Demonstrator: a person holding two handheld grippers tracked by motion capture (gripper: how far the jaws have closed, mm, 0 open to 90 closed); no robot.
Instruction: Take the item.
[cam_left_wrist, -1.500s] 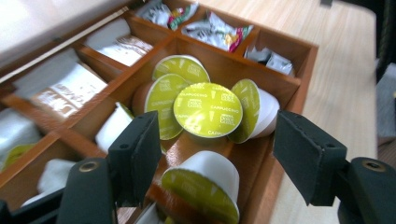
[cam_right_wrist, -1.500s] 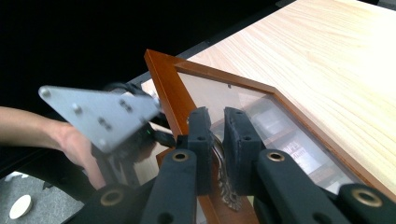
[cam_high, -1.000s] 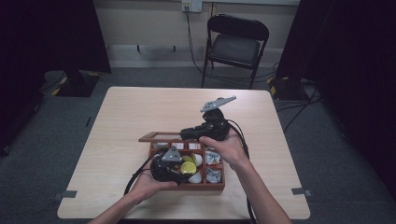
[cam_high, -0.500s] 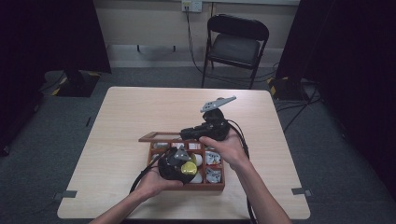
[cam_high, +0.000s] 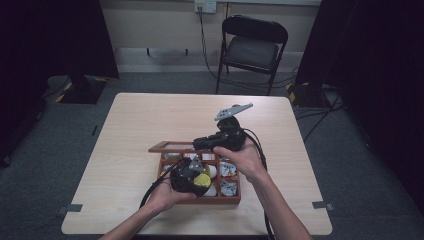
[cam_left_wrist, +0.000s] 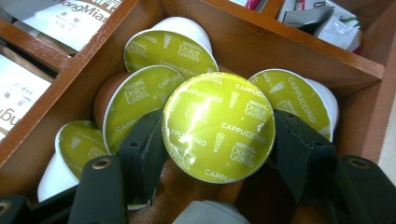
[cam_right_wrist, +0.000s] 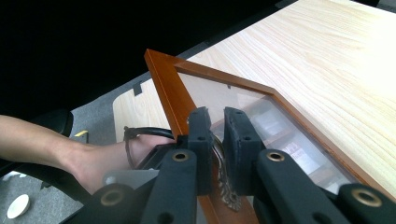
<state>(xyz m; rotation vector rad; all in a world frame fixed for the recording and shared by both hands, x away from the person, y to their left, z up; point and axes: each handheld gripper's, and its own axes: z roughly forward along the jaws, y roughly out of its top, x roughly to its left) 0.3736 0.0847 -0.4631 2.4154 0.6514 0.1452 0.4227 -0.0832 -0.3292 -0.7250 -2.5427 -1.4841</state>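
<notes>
Shifted slightly right and farther into the box since a second ago, the left gripper (cam_high: 192, 172), now over the near-middle compartment; right gripper (cam_high: 207, 144) unchanged at the lid.

High view: wooden box (cam_high: 200, 200) near the table's (cam_high: 125, 150) near edge, lid (cam_high: 170, 146) raised along the far side. Left gripper low over the compartments, a yellow-green capsule (cam_high: 202, 180) at its tip. Right gripper at the far right part of the box, at the lid's frame, grey plate (cam_high: 233, 110) sticking up behind it. Folding chair (cam_high: 252, 47) well beyond the table's far edge.

Left gripper view: jaws pinching one cappuccino capsule (cam_left_wrist: 218, 127) by its rim, foil lid facing the camera, held above the others. Four more capsules (cam_left_wrist: 144, 109) lying in the same compartment, beneath and around it, some on their sides. Sachets in the neighbouring compartments to the left (cam_left_wrist: 18, 93) and far right (cam_left_wrist: 336, 23).

Right gripper view: jaws pressed close on the small metal handle (cam_right_wrist: 219, 158) at the lid's edge, holding the glass-paned lid (cam_right_wrist: 224, 100) up and tilted. Through the pane, blurred compartments below. Other forearm (cam_right_wrist: 51, 144) reaching in from the left, cable looping beside the hand.
</notes>
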